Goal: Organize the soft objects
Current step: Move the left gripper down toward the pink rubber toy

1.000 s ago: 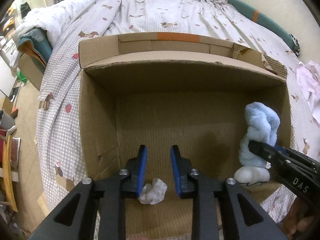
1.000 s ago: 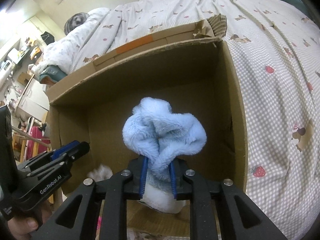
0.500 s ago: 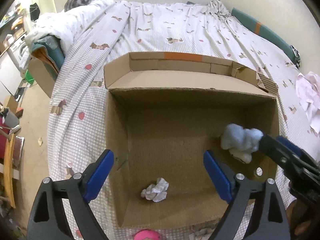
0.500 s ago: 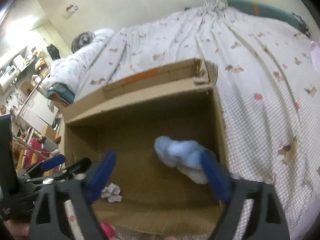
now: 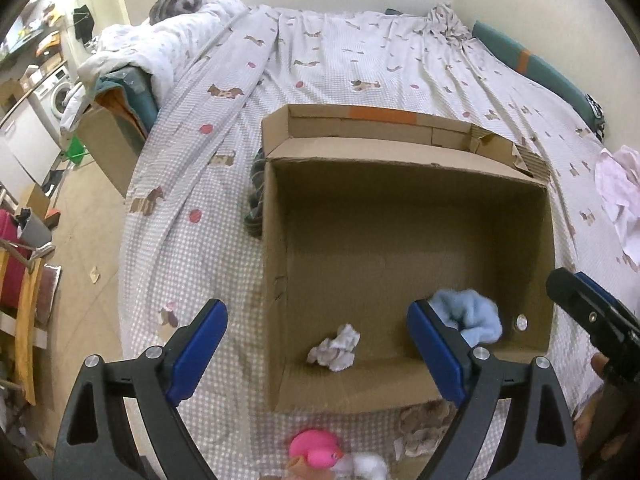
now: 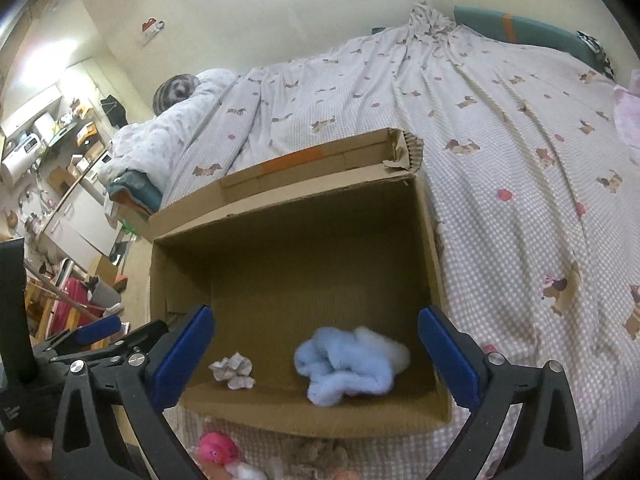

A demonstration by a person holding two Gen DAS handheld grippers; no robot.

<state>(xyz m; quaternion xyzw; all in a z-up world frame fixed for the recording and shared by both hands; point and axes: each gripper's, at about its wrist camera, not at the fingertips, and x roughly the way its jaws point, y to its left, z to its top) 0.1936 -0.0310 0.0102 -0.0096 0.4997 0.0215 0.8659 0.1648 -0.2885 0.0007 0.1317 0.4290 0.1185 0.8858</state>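
Both tongs spread wide and empty, right gripper (image 6: 316, 350) no longer pinching the blue plush (image 6: 346, 364), now lying in cardboard box (image 5: 400, 168) near-right corner, left gripper (image 5: 318, 344) raised above crumpled white cloth (image 5: 334, 348), pink toy (image 5: 314, 448) outside near wall.

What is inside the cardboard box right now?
The cardboard box holds a fluffy blue-and-white cloth and a small crumpled white-grey cloth on its floor. The near wall hides the floor strip right behind it.
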